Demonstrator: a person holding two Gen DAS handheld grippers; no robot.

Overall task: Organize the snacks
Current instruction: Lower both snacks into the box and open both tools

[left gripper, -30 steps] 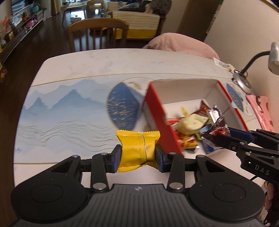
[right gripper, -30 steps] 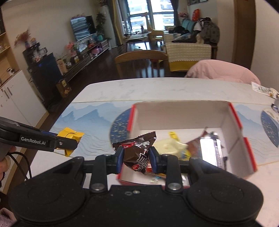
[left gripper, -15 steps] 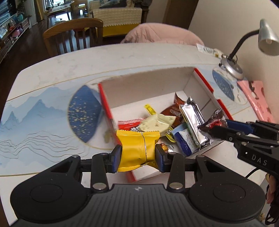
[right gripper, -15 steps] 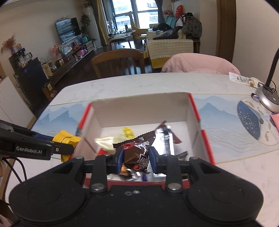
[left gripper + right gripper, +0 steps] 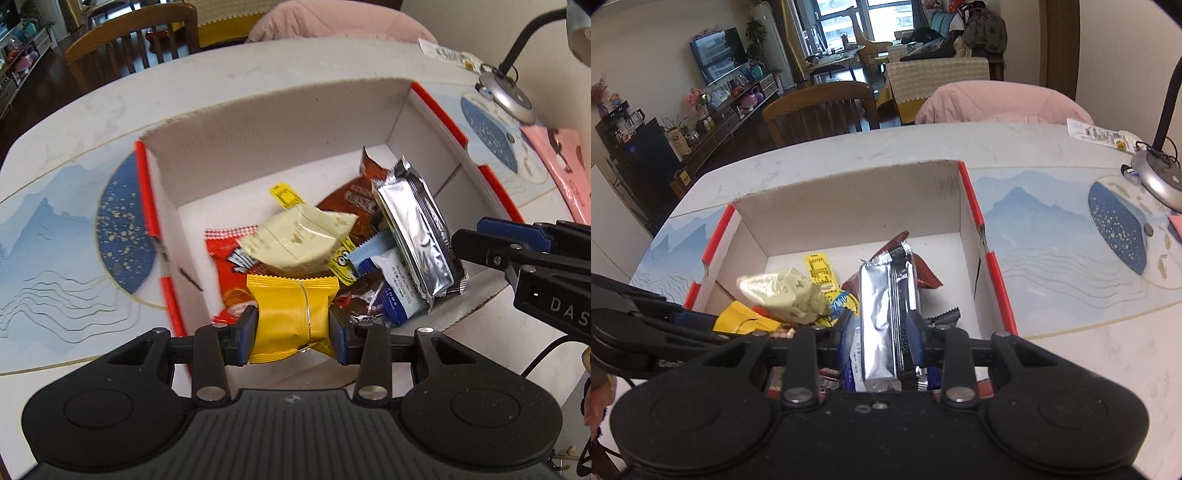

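Marble-white table (image 5: pixel 849 155), with a blue mountain-print mat (image 5: pixel 55 254) spread over it, carries everything that matters from where I stand. Nearest the left camera, the left gripper (image 5: pixel 293 326) is clenched on a yellow snack packet (image 5: pixel 291 317), both blue pads pressed into its sides, and it hangs over the near edge of the red-and-white cardboard box (image 5: pixel 147 192). Just beyond the packet, inside the box, lie a pale green wrapper (image 5: pixel 299 240), a red one (image 5: pixel 225 254), a silver packet (image 5: pixel 417 229) and a dark chocolate-coloured packet (image 5: pixel 365 302).

From the right camera, the right gripper (image 5: pixel 882 328) sits low over the same box (image 5: pixel 975 210) with its fingers parted; the silver packet (image 5: pixel 882 314) stands between them, but I cannot tell whether they touch it. In the left view its blue tip (image 5: pixel 506 230) hovers at the box's right side, holding nothing visible.

Further back on the table rests a lamp base (image 5: pixel 1160 177). Past the table edge stand a wooden chair (image 5: pixel 820 107) and a pink cushion (image 5: pixel 997 103); a television (image 5: pixel 718 55) is at the far wall.
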